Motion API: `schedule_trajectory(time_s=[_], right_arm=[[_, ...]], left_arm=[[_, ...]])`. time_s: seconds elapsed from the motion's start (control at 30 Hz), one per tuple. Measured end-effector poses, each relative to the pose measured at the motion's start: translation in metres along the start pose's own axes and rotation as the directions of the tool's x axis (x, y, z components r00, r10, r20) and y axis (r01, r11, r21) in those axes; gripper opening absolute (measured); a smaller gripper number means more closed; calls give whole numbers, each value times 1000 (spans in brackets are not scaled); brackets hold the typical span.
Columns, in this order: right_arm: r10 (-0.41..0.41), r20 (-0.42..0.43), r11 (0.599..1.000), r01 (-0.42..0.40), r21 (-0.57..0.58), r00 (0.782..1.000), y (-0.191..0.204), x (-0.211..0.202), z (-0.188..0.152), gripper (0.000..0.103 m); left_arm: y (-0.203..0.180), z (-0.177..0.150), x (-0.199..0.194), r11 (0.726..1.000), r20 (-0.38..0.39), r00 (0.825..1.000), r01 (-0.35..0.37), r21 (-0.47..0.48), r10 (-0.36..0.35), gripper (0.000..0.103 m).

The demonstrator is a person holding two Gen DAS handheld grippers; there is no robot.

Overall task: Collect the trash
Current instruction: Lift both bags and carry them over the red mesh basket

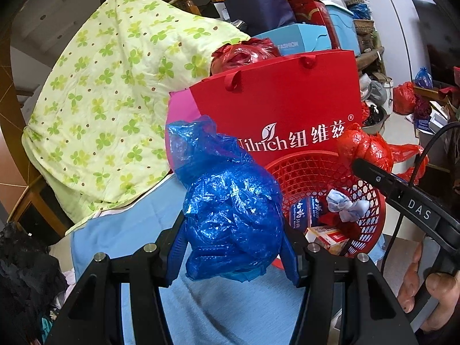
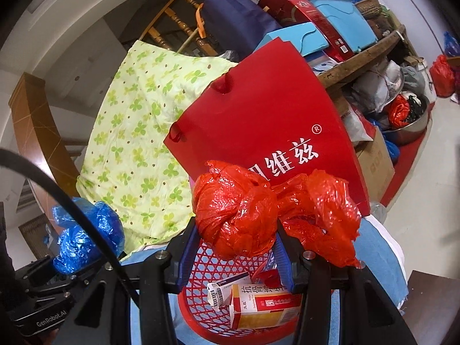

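Surface: a pale blue cloth (image 1: 120, 230) covers the surface under the things; what lies beneath it cannot be told.
Room: a cluttered corner with a wooden stair rail (image 2: 175, 26) behind, stacked boxes and a light blue box (image 1: 290, 38) at the back, and a steel bowl (image 2: 411, 126) of bagged items on the floor to the right.
Quilt: a soft, creased quilt (image 1: 109, 86) printed with green clovers lies heaped to the left, its lower edge on the blue cloth.
Basket: a red plastic basket (image 1: 371, 201) with open lattice walls sits on the cloth; inside are a medicine carton (image 2: 264, 307), a small blue packet (image 1: 303, 212) and crumpled pale tissue (image 1: 348, 207).
Paper bag: a stiff red paper bag (image 1: 287, 106) with white lettering stands upright just behind the basket, touching its rim.
Left gripper (image 1: 233, 247): its fingers clamp a crinkled, glossy blue plastic bag (image 1: 230, 204), held up beside the basket's left rim.
Right gripper (image 2: 238, 247): its fingers clamp a knotted, shiny red plastic bag (image 2: 238, 215) above the basket, loose tails hanging to the right.
Edges: the paper bag walls off the far side and the quilt the left.
Open room: the basket's top is open beneath the red bag; bare cloth shows in front, toward the grippers.
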State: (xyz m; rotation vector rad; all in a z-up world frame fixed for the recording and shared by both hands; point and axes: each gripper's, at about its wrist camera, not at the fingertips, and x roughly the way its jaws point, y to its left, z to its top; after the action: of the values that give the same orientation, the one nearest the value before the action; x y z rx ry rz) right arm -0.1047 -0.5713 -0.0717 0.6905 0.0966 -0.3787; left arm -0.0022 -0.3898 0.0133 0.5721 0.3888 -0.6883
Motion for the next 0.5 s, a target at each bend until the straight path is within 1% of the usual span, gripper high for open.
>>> schedule_trajectory(time_s=[0.3, 0.5], right_arm=[[-12, 7, 999, 12, 42, 1000, -7, -1, 1, 52], [-22, 4, 997, 21, 72, 1000, -13, 1, 1, 52]], left_arm=[[-9, 5, 8, 999, 3, 999, 32, 18, -32, 59], [-15, 6, 19, 999, -12, 999, 51, 18, -51, 59]])
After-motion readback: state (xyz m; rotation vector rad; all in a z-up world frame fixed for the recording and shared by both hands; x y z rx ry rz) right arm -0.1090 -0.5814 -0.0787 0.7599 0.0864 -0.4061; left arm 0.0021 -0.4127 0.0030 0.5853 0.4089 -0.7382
